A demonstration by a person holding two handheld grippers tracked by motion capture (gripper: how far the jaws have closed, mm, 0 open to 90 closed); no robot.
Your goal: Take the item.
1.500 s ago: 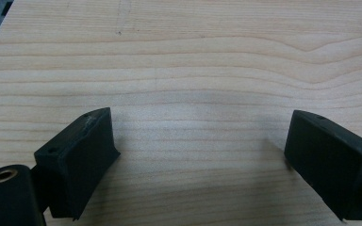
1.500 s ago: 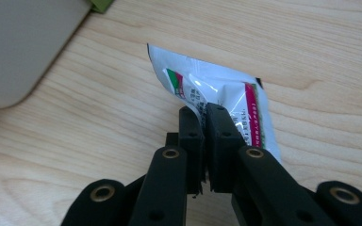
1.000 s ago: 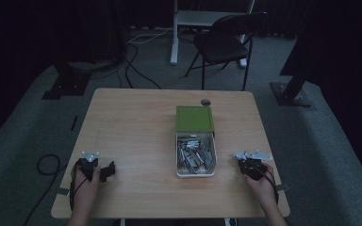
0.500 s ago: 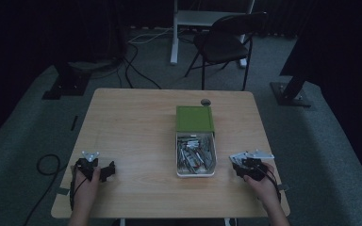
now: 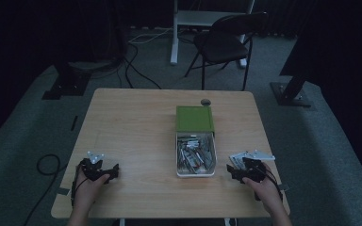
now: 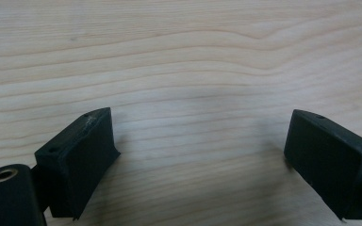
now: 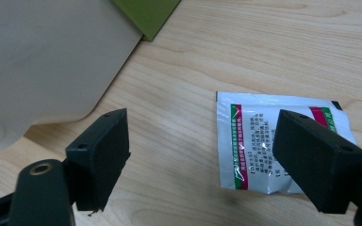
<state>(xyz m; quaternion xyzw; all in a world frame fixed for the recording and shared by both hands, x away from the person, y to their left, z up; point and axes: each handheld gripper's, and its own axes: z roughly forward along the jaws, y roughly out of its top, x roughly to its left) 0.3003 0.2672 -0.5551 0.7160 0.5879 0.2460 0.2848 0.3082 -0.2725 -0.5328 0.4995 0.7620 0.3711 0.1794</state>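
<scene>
My right gripper (image 5: 239, 172) (image 7: 202, 136) rests open on the wooden table (image 5: 132, 127), just right of a white box (image 5: 195, 173) that holds several small packets. A white sachet (image 7: 259, 141) with green and red stripes and printed text lies flat on the wood just ahead of it. The right jaw overlaps the sachet's edge, and nothing is held. In the high view the sachet (image 5: 263, 154) is a pale patch beside that hand. My left gripper (image 5: 108, 170) (image 6: 200, 127) sits open near the front left corner over bare wood.
A green lid (image 5: 194, 118) lies flat just behind the white box, whose wall (image 7: 42, 61) is close on my right gripper's left. A small dark round thing (image 5: 206, 101) sits near the far edge. A chair (image 5: 226, 42) and stand bases are on the floor beyond.
The right hand and its gripper have edged slightly left toward the box. The left hand has stayed put.
</scene>
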